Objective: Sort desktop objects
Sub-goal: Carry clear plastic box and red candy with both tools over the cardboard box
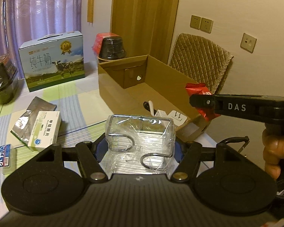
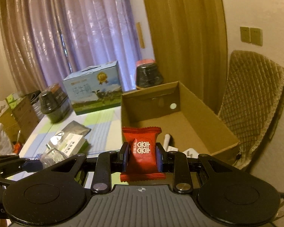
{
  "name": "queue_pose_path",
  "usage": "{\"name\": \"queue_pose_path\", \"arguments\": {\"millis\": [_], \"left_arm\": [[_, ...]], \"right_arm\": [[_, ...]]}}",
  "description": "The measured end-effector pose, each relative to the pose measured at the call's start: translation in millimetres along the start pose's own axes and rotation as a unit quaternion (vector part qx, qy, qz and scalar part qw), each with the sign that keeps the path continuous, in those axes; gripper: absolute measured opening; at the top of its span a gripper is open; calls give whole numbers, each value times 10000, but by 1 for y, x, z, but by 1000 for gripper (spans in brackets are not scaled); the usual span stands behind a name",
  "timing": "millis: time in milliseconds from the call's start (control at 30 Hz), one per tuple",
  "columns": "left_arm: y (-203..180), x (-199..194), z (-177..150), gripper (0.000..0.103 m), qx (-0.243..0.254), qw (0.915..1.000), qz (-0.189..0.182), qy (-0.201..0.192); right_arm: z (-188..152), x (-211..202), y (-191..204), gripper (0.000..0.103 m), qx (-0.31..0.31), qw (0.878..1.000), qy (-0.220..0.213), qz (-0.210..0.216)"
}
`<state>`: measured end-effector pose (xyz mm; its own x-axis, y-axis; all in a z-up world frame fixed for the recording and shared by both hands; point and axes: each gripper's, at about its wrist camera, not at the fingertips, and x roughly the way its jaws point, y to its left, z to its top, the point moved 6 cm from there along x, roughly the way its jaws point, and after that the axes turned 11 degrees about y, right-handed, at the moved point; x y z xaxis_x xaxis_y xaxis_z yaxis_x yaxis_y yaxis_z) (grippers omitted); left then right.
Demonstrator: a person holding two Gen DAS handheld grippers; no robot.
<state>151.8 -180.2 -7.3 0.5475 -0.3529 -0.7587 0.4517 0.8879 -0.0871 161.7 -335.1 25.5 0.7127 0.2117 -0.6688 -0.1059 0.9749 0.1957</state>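
My left gripper (image 1: 141, 147) is shut on a clear plastic packet holding metal hooks (image 1: 140, 141), held above the table just in front of the open cardboard box (image 1: 161, 79). My right gripper (image 2: 142, 157) is shut on a red candy packet (image 2: 142, 151) with white characters; in the left wrist view the candy packet (image 1: 200, 89) hangs over the box's near right corner. The box (image 2: 179, 117) holds a white plug (image 1: 177, 116), a white stick (image 1: 151, 107) and a dark cable. The clear packet (image 2: 51, 157) shows at lower left in the right wrist view.
On the checked tablecloth (image 1: 75, 102) lie a white medicine box (image 1: 44, 130), silver foil pouches (image 1: 37, 107) and a small blue-labelled pack (image 1: 6, 157). A milk carton (image 1: 53, 60) and dark wrapped jars (image 1: 111, 47) stand behind. A quilted chair (image 1: 200, 60) is right of the box.
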Motion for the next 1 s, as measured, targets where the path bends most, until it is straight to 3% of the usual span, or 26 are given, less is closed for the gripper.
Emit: {"name": "queue_pose_path", "arguments": {"millis": [567, 1000], "left_arm": [[-32, 32, 42, 63, -128, 9996, -252, -13], [-33, 73, 80, 63, -303, 9989, -361, 12]], "right_arm": [[18, 6, -51, 26, 97, 9996, -29, -253], [43, 32, -87, 26, 155, 9990, 38, -413]]}}
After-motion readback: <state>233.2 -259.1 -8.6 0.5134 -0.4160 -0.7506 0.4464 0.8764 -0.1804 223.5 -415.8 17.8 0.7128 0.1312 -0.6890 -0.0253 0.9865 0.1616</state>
